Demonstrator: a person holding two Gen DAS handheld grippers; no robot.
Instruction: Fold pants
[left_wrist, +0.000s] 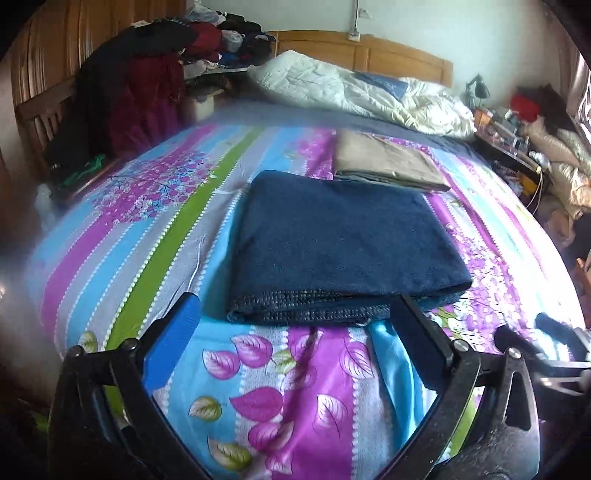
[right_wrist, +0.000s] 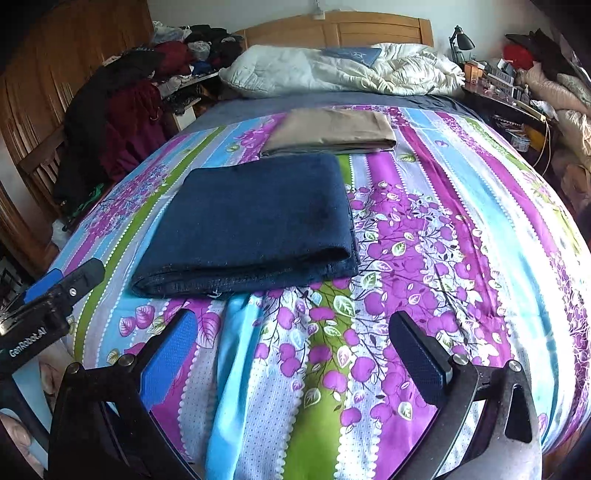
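The navy pants (left_wrist: 343, 243) lay folded flat on the bed (left_wrist: 155, 236), just in front of a folded tan garment (left_wrist: 384, 158). Both tongs, left (left_wrist: 295, 325) and right (right_wrist: 291, 339), stood wide and empty, clear of the cloth, which suggested that folding was complete.

Black left gripper (left_wrist: 295, 325), black right gripper (right_wrist: 295, 339), blue ribbed pads, silver screws, white "GenRobot.AI" lettering
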